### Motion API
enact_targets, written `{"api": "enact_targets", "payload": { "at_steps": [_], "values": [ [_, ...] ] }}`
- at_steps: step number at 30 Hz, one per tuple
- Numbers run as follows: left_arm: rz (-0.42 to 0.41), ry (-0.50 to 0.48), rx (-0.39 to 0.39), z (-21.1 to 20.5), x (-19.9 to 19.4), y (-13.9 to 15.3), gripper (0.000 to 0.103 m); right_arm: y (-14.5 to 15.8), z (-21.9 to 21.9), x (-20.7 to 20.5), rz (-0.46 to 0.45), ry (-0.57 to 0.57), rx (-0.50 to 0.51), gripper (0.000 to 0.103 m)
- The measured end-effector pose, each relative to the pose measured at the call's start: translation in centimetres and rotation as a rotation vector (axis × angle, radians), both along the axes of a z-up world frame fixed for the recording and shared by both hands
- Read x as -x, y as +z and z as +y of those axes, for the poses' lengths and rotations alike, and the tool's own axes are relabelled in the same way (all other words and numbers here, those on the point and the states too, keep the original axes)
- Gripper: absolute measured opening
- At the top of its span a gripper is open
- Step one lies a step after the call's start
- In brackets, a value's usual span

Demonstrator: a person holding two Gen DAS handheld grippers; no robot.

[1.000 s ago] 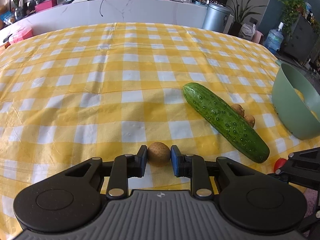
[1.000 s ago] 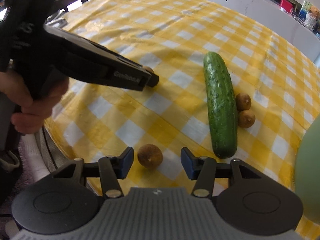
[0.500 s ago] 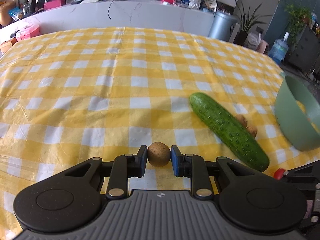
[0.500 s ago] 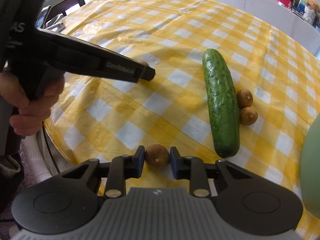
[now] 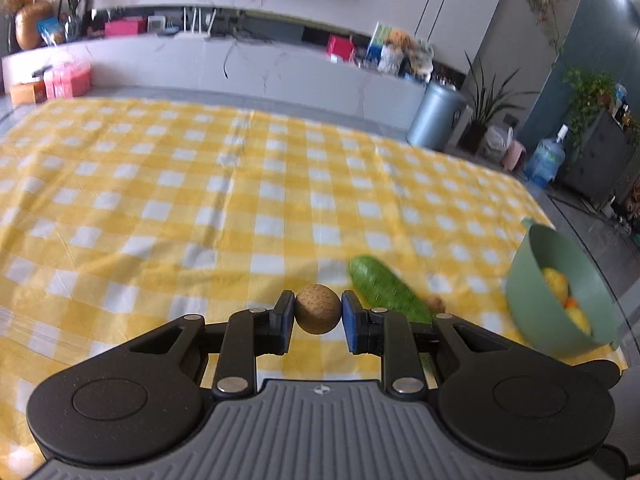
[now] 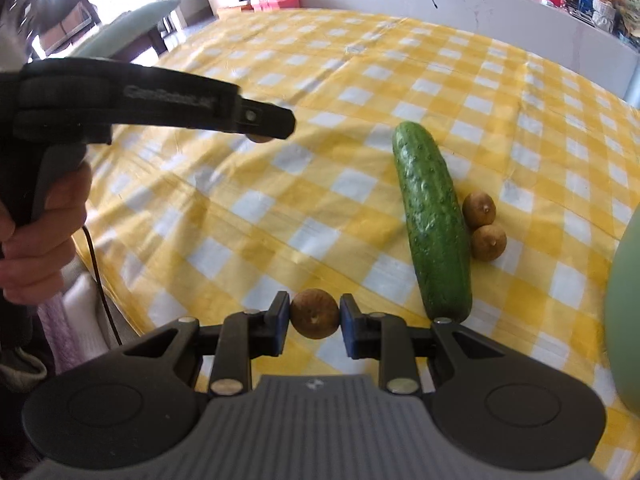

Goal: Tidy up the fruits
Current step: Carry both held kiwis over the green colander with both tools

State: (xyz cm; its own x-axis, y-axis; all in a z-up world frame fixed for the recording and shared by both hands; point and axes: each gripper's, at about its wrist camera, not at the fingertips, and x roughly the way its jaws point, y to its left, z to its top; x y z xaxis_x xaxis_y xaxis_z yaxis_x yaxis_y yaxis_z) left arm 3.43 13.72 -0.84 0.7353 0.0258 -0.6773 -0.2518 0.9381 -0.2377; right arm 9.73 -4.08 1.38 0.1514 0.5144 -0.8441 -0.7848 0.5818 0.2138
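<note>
Counter (image 5: 168, 200) under yellow-and-white check cloth, with white shelf (image 5: 240, 68), potted plants (image 5: 488, 100) and water jug (image 5: 544, 158) behind. One cucumber (image 6: 434, 224), two brown fruits (image 6: 484, 226) touching just beside it, one green bowl (image 5: 532, 300) of yellow fruit at cloth's edge. Left tongs (image 5: 318, 316) closed on one brown fruit (image 5: 318, 309), clear of cloth; right tongs (image 6: 315, 320), just closed, clamping another (image 6: 315, 319) low near counter's edge.

Both wrist views look forward-down over table, close; share cucumber (image 5: 386, 290) (image 6: 434, 224).
</note>
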Motion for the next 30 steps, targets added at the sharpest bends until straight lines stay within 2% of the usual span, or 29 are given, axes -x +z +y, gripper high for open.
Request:
{"api": "enact_targets", "payload": {
  "at_steps": [5,8,12,16,19,21,25,30],
  "values": [
    [-0.024,0.032,0.024,-0.8,0.5,1.9,0.028,2.1,-1.8,-0.9,-0.008,-0.090,-0.089,0.023],
    [-0.042,-0.002,0.038,-1.9,0.4,3.0,0.028,4.3,-4.7,-1.5,-0.045,-0.165,-0.173,0.023],
    [-0.062,-0.061,0.082,-3.8,-0.6,4.1,0.028,6.7,-9.8,-2.9,-0.089,-0.354,-0.273,0.023],
    [-0.064,-0.125,0.077,-6.4,-2.5,4.4,0.028,7.7,-15.4,-4.9,-0.119,-0.578,-0.385,0.023],
    [-0.047,-0.155,0.055,-8.4,-4.2,4.3,0.028,7.0,-18.5,-6.6,-0.075,-0.740,-0.473,0.023],
    [-0.046,-0.186,0.054,-9.6,-5.3,4.0,0.028,6.2,-19.3,-7.8,-0.068,-0.791,-0.465,0.023],
    [-0.030,-0.217,0.073,-11.2,-7.8,3.2,0.028,4.4,-19.1,-10.5,-0.047,-0.848,-0.451,0.023],
    [-0.019,-0.258,0.154,-12.0,-11.0,2.2,0.028,2.6,-18.5,-13.0,-0.005,-0.849,-0.450,0.023]
  ]
}}
